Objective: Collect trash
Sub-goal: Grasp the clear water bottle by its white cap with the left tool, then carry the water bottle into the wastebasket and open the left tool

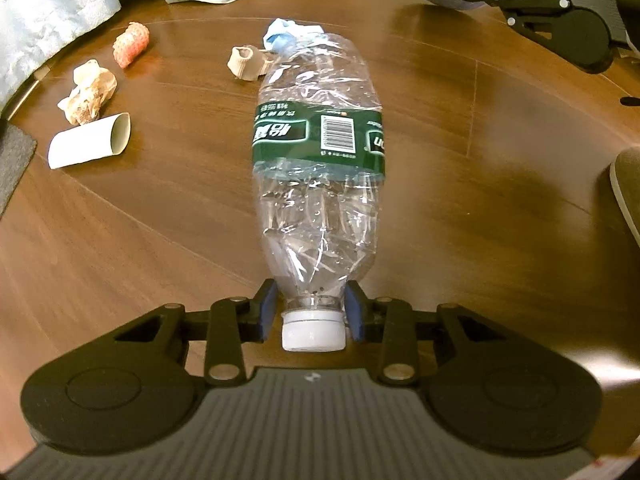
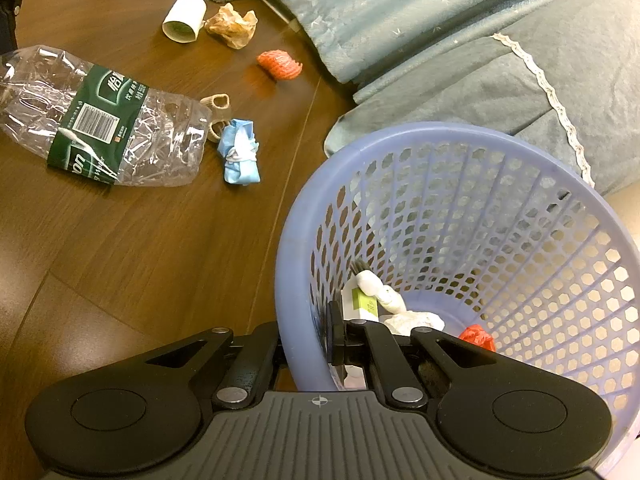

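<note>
Spread over the brown wooden floor [image 1: 168, 240] lie a crushed clear bottle [image 1: 318, 168] with a green label, a white cardboard tube [image 1: 90, 142], a crumpled tan wrapper [image 1: 88, 92], an orange net [image 1: 131, 44], a beige scrap [image 1: 246, 63] and a blue wad [image 2: 240, 152] just beside the bottle's base.

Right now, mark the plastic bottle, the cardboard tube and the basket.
plastic bottle [image 1: 318, 140], left wrist view, on its green label.
cardboard tube [image 1: 86, 146], left wrist view, on its white side.
basket [image 2: 400, 136], right wrist view, on its far rim.
</note>
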A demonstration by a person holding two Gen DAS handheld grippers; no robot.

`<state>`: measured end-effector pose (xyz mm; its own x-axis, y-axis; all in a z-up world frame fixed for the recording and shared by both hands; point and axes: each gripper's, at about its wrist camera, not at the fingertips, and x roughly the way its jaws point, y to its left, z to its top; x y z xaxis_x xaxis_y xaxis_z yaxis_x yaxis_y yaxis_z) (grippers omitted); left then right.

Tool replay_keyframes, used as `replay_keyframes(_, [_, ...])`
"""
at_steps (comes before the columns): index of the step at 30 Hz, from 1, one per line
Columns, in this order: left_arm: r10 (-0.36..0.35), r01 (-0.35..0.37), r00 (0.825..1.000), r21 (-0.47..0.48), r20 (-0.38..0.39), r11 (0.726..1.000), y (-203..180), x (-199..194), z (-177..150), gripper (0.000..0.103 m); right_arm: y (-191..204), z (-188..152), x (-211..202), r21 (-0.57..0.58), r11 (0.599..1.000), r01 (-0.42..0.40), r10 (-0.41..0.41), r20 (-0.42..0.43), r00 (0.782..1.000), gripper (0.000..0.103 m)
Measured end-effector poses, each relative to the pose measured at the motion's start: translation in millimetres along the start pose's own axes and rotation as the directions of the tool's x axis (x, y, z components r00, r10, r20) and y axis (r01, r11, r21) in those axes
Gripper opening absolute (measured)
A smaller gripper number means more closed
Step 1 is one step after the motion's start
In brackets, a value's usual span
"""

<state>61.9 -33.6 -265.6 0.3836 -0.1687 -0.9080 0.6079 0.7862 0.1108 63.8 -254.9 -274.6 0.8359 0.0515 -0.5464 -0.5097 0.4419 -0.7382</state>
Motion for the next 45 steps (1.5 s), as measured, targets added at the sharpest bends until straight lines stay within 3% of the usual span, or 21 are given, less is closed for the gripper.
replay_keyframes(14, [-0.039,0.041,0.999,-0.064,0.037,0.997,11.3,-10.3,-1.0,0.029,0.0,-0.1,0.0,-0.001,1.000,0.000,0.000,0.001,1.000,0.001])
replay_keyframes(35, [-0.045,0.075,0.982,-0.162,0.183,0.984,26.4,-42.8,12.6,0.029,1.5,1.4,0.7,0.000,1.000,-0.002,0.002,0.001,1.000,0.001])
replay_keyframes(45, [-0.066,0.096,0.962,-0.101,0.264,0.990,34.9,-79.6,31.5,0.029,2.1,2.4,1.1,-0.004,1.000,-0.002,0.002,0.000,1.000,0.001])
